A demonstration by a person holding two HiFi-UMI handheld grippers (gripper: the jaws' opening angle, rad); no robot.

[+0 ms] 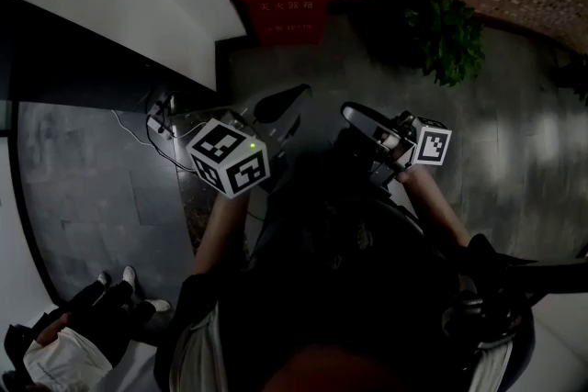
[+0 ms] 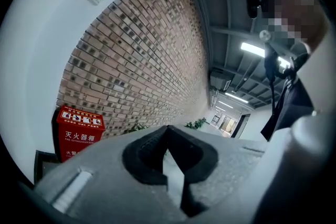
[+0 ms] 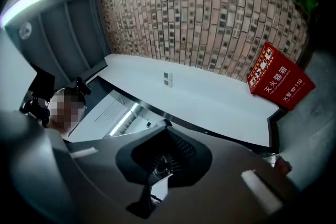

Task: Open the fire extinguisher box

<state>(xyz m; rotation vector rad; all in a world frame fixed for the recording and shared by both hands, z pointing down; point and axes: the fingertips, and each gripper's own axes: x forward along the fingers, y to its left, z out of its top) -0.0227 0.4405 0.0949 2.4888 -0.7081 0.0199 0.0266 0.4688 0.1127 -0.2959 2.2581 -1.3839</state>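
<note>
The red fire extinguisher box [image 1: 283, 0] stands shut on the dark floor against the brick wall, far ahead of both grippers. It shows at the lower left in the left gripper view [image 2: 79, 131] and at the right in the right gripper view [image 3: 281, 78]. My left gripper [image 1: 283, 102] is held up at chest height with its jaws [image 2: 168, 128] together and nothing between them. Beside it, my right gripper [image 1: 356, 113] also has its jaws [image 3: 165, 124] touching at the tips and is empty. Neither gripper touches the box.
A leafy potted plant [image 1: 450, 37] stands to the right of the box. A white wall with a dark base [image 1: 119, 5] runs along the left, with cables [image 1: 152, 128] on the floor below it. Another person [image 1: 83, 330] is at the lower left.
</note>
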